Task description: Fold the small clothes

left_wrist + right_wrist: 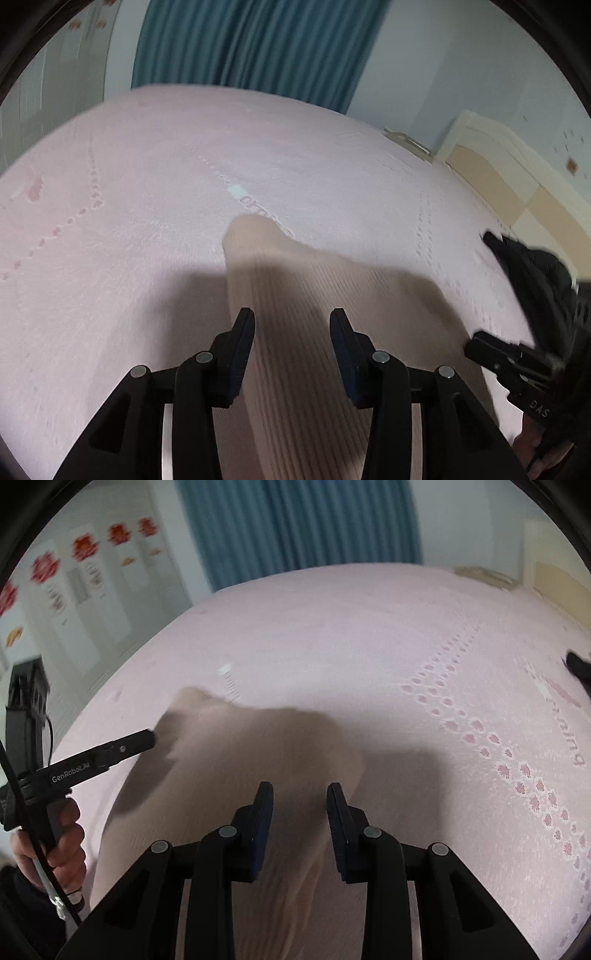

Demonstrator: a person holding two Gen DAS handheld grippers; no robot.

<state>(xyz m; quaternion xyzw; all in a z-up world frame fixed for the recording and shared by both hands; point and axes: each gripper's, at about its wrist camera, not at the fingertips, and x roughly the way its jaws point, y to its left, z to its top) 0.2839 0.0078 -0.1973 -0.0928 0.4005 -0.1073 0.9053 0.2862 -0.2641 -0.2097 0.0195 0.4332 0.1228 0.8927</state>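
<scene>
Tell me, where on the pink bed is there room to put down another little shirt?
The pink patterned bedspread is bare between the beige ribbed garment and the teal curtain, and also left of the garment. In the right wrist view, the paw-print stretch is free too. It is crowded around the garment, where the left hand-held gripper and right hand-held gripper both hover open.

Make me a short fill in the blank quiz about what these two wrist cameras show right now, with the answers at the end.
1. The ribbed garment lying on the bed is ____ in color.
2. The bedspread under it is pale ____.
3. Both the left claw and the right claw have their jaws ____.
4. The curtain behind the bed is ____.

Answers: beige; pink; open; blue
</scene>
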